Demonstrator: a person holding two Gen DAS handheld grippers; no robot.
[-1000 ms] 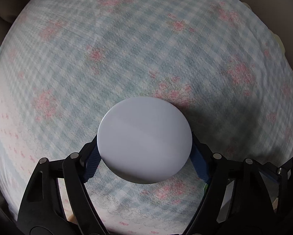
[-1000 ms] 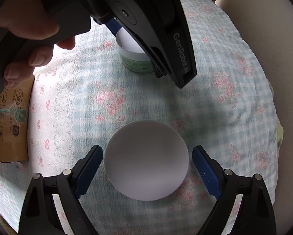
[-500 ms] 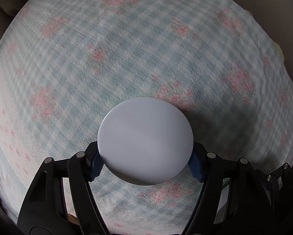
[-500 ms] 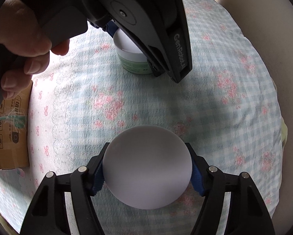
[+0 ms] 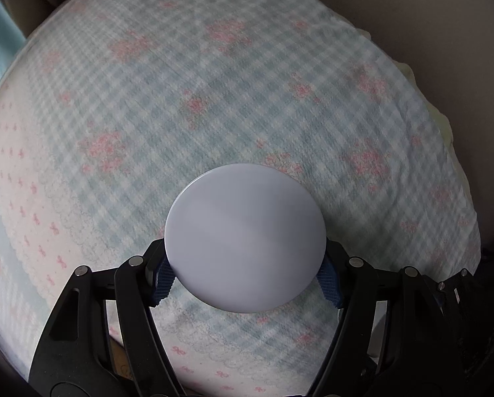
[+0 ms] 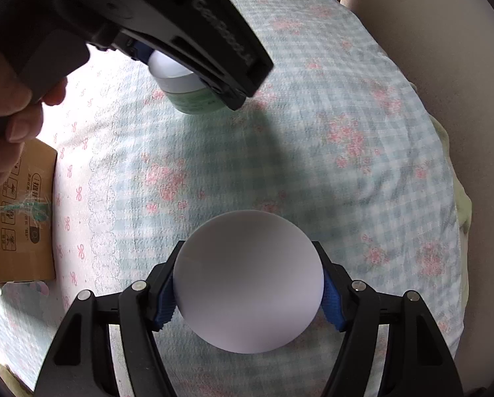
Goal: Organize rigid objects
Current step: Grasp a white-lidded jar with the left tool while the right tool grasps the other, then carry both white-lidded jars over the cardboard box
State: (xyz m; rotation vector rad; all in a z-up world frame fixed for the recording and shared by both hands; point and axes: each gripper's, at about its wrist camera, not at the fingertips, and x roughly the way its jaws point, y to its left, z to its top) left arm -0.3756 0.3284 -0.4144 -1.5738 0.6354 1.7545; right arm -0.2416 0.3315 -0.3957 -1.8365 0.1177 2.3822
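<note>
Right wrist view: right gripper (image 6: 248, 292) pinching white-lidded jar (image 6: 248, 281) near, above checked cloth (image 6: 313, 152); left gripper (image 5: 245, 268) pinching green jar (image 6: 184, 82) w/ white lid (image 5: 245, 238) far-left, seemingly lifted; judged both mid-carry — keep level, firm squeeze, set down beside e/o w/o bumping cardboard box (image 6: 22, 211).

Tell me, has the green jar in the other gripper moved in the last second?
Yes. In the right wrist view the green jar, clamped in the left gripper, now hangs tilted above the cloth, farther from the cardboard box.
</note>
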